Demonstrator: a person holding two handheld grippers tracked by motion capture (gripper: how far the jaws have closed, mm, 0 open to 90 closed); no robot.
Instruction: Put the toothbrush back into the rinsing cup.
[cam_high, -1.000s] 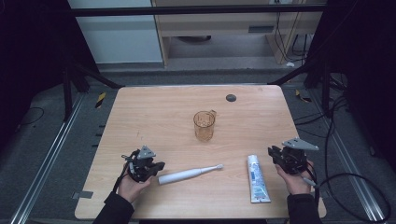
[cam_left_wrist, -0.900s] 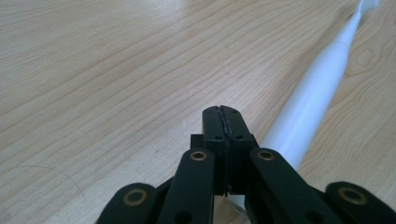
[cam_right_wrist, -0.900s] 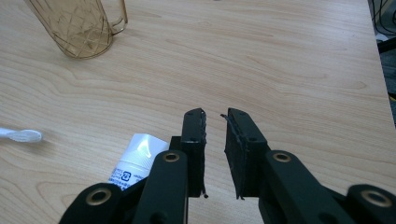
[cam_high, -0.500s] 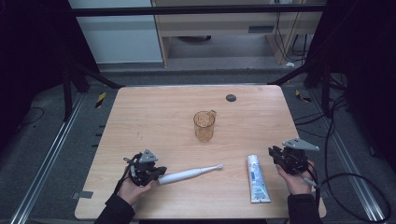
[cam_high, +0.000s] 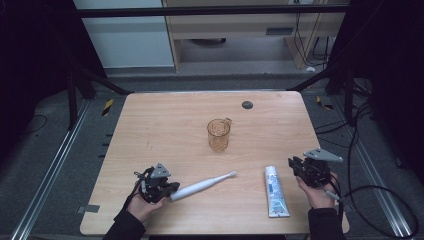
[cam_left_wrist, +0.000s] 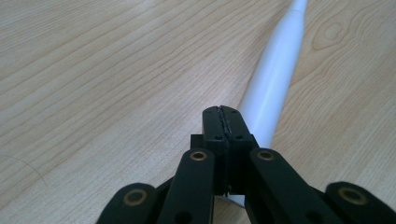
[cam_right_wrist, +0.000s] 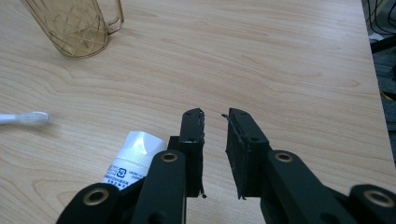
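A white electric toothbrush (cam_high: 202, 185) lies on the wooden table (cam_high: 165, 125), its brush head pointing right. My left gripper (cam_high: 171, 189) rests at the handle's end, jaws shut together with nothing between them. In the left gripper view the closed tips (cam_left_wrist: 222, 109) sit just over the white handle (cam_left_wrist: 275, 84). A white toothpaste tube (cam_high: 276, 191) lies at the front right. My right gripper (cam_high: 296, 165) is just right of the tube, open, with nothing in its narrow gap (cam_right_wrist: 215, 114); the tube's end (cam_right_wrist: 135, 154) lies to its left.
An amber see-through cup (cam_high: 218, 135) with a handle stands upright mid-table, and it also appears in the right gripper view (cam_right_wrist: 74, 25). A small black disc (cam_high: 247, 105) lies near the far edge. Cables trail on the floor to the right.
My left gripper has shifted slightly toward the front edge, staying at the toothbrush handle's end. The right gripper has held still.
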